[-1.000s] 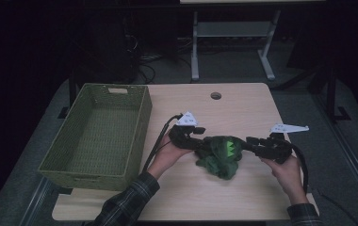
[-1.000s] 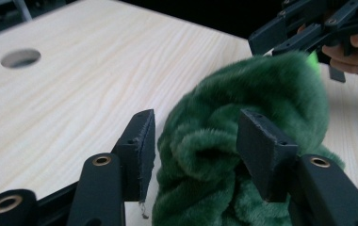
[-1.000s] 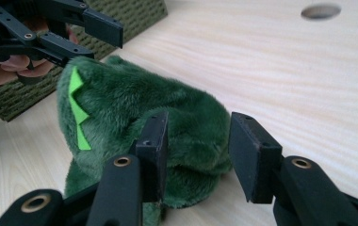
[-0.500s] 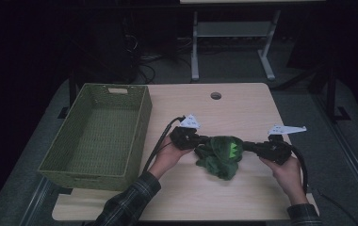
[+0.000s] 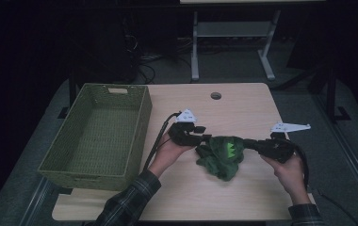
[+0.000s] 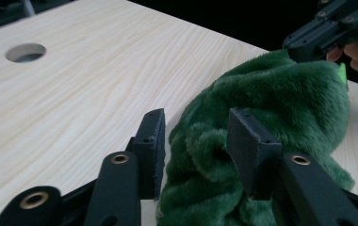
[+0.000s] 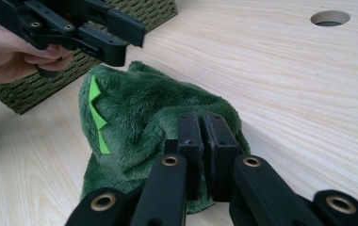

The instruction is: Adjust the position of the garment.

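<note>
A dark green plush (image 5: 223, 155) with light green spikes lies crumpled on the wooden table (image 5: 243, 108). My left gripper (image 5: 204, 140) meets it from the left. In the left gripper view its jaws (image 6: 196, 127) have just been opening. They stand apart around a fold of the plush (image 6: 280, 94) without pinching it. My right gripper (image 5: 248, 143) comes in from the right. In the right gripper view its jaws (image 7: 201, 122) are shut on the plush's (image 7: 139, 108) near edge.
A green woven basket (image 5: 142, 117) stands with nothing in it at the table's left, close to the left hand; its wall (image 7: 50, 89) is behind the plush. A round cable hole (image 5: 215, 95) sits near the far edge. Bare tabletop lies behind the plush.
A second ago both grippers stood slightly off the plush. They have since drawn in against its two sides. The hands have barely shifted and the plush stays in place.
</note>
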The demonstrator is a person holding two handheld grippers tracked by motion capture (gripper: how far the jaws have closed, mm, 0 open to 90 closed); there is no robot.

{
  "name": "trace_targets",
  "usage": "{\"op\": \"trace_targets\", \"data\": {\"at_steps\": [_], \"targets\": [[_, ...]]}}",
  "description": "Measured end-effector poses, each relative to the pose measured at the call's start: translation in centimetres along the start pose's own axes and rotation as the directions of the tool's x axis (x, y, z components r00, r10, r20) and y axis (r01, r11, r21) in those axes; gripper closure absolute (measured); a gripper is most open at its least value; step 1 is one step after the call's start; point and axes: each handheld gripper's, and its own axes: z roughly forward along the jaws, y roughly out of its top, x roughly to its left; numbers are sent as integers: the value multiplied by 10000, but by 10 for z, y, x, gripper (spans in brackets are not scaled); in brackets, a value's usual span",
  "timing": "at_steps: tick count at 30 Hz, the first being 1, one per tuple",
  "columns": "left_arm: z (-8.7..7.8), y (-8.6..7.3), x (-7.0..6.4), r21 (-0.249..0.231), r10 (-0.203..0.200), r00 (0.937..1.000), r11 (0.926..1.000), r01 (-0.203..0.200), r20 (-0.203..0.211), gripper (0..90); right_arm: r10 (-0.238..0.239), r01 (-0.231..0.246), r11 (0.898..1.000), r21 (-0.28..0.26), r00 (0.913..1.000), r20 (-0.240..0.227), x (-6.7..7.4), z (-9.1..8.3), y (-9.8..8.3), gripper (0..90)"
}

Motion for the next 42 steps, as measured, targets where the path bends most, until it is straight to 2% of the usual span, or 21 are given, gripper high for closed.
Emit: {"op": "trace_targets", "data": {"at_steps": [6,8,11,12,15,19,22,24,26,27,31,34,39,42], "targets": [[18,0,-1,334,-479,9984,9983,469,307,526,-15,15,10000,24,10000,-30,1,2,-1,862],[20,-2,-2,620,-476,9980,9971,450,424,605,-68,68,10000,21,10000,-34,1,2,-1,863],[18,-3,-3,896,-219,9990,9958,184,382,816,-55,55,9999,86,10000,-15,1,2,-2,863],[18,-3,-3,877,-311,9987,9958,274,410,846,-62,62,9999,97,10000,-22,1,2,-2,863],[14,1,-3,863,-416,9980,9956,374,470,872,-68,68,9999,93,10000,5,0,2,-2,863],[1,8,-4,533,-606,9957,9970,568,708,876,-20,20,10000,17,10000,12,2,-4,1,864],[-9,9,-7,551,-692,9934,9964,644,911,876,-45,44,9999,137,10000,43,6,-11,2,865],[-15,8,-10,591,-813,9895,9955,746,1194,876,-17,17,9999,166,10000,-31,10,-15,4,865],[-20,7,-13,576,-727,9895,9962,659,1251,875,-32,34,9996,267,10000,-63,15,-18,5,865],[-22,6,-15,584,-790,9875,9957,716,1366,875,-19,22,9996,295,9999,-109,17,-20,5,865],[-28,-3,-23,574,-633,9886,9968,559,1366,874,-16,29,9989,464,9996,-277,26,-22,3,864],[-27,-16,-29,818,-638,9860,9953,516,1544,874,-43,70,9973,735,9993,-373,31,-19,-5,865],[-23,-42,-33,1304,-872,9825,9893,660,1643,874,322,-256,9906,1346,9984,-473,35,-12,-26,866],[-19,-51,-34,1466,-963,9808,9866,715,1697,875,481,-405,9851,1671,9980,-421,34,-5,-37,867]]}}
